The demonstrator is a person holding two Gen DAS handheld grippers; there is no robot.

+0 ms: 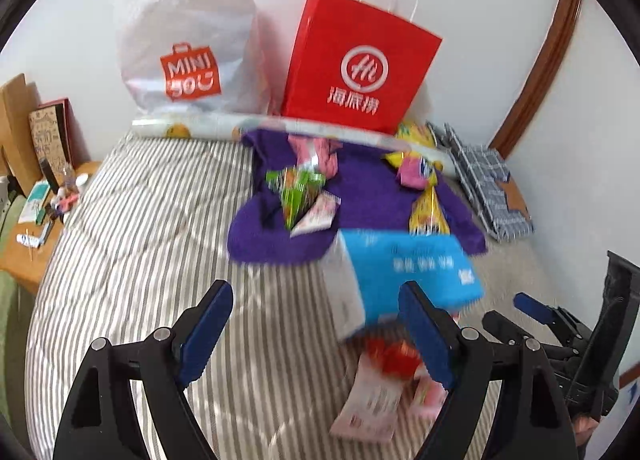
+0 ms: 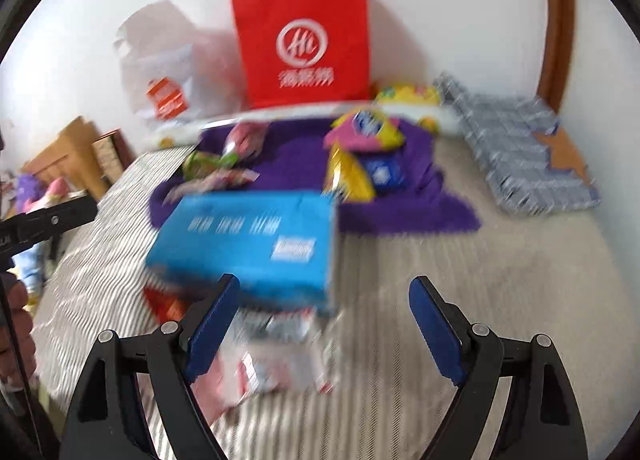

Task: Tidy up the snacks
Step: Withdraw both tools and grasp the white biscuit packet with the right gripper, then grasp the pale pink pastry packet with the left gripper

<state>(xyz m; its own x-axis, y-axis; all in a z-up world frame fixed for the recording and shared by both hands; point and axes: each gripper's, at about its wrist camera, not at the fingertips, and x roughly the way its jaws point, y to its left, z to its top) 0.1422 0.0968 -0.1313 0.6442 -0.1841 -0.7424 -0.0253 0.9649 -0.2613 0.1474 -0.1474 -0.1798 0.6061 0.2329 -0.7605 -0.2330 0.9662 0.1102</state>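
Observation:
A blue carton (image 1: pixel 404 272) (image 2: pixel 248 240) lies tilted on the striped bed, resting on red and pink snack packets (image 1: pixel 380 384) (image 2: pixel 272 364). Behind it a purple cloth (image 1: pixel 360 196) (image 2: pixel 304 164) carries green (image 1: pixel 296 188), pink and yellow snack packets (image 2: pixel 348 176). My left gripper (image 1: pixel 314 292) is open just in front of the carton and to its left, holding nothing. My right gripper (image 2: pixel 325 282) is open too, its left finger in front of the carton's near edge; the pads do not press on it. In the left wrist view the right gripper (image 1: pixel 516 312) shows at the right edge.
A red paper bag (image 1: pixel 360 60) (image 2: pixel 304 40) and a white plastic bag (image 1: pixel 188 40) stand against the wall behind a rolled sheet (image 1: pixel 208 126). Folded plaid cloth (image 1: pixel 488 184) (image 2: pixel 528 156) lies at the right. A cluttered wooden bedside table (image 1: pixel 36 196) is at the left.

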